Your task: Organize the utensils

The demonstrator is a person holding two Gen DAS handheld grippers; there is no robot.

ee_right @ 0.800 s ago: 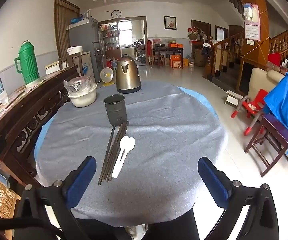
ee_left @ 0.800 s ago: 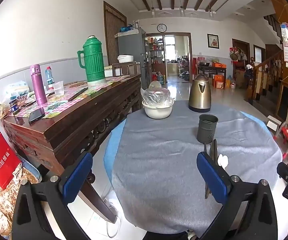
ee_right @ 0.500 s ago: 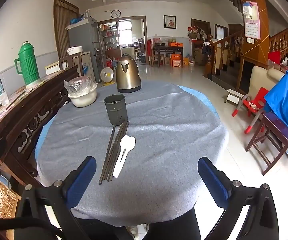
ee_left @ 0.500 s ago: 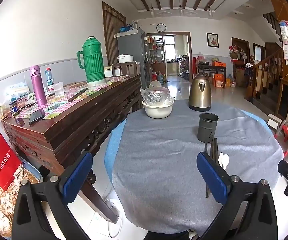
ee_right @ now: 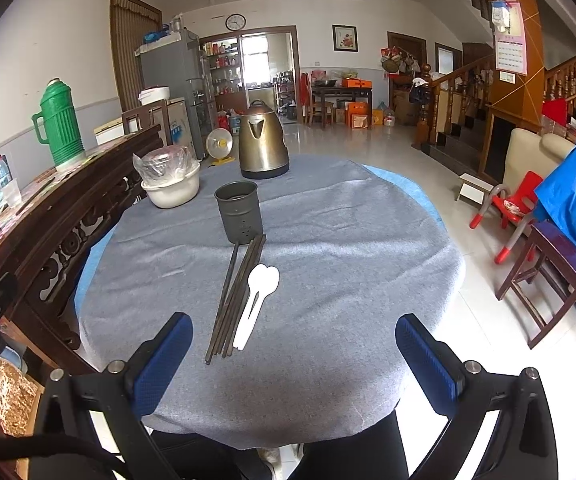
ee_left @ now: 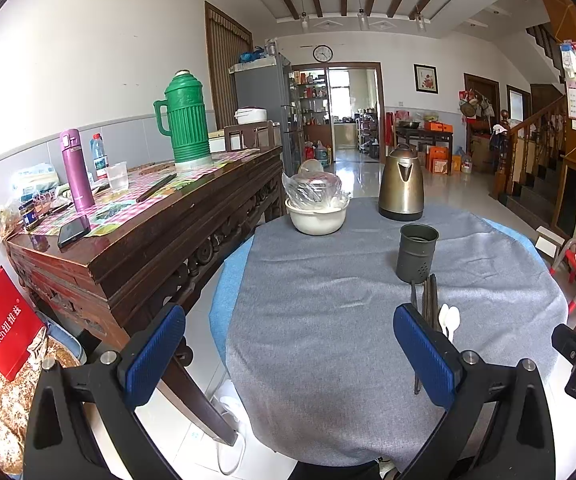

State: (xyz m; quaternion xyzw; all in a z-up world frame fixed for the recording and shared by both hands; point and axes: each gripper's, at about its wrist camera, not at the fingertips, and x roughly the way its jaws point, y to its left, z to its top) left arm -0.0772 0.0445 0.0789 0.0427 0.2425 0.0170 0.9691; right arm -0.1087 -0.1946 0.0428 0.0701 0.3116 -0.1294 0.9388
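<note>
Both grippers wide apart, holding nothing: left gripper [ee_left: 288, 354], right gripper [ee_right: 294, 354], both hovering at the near edge of the bench [ee_right: 348, 240]. Landmark: grey holder cup [ee_right: 238, 212], upright, apparently empty. Dark chopsticks [ee_right: 234, 300] lie bundled just in front of the cup, far tips at its base; two white spoons [ee_right: 258, 296] touch the bundle's right side. Step judged: first pick. Advice: take one piece mid-shaft, jaws crosswise, tip upright, lower into cup.
</note>
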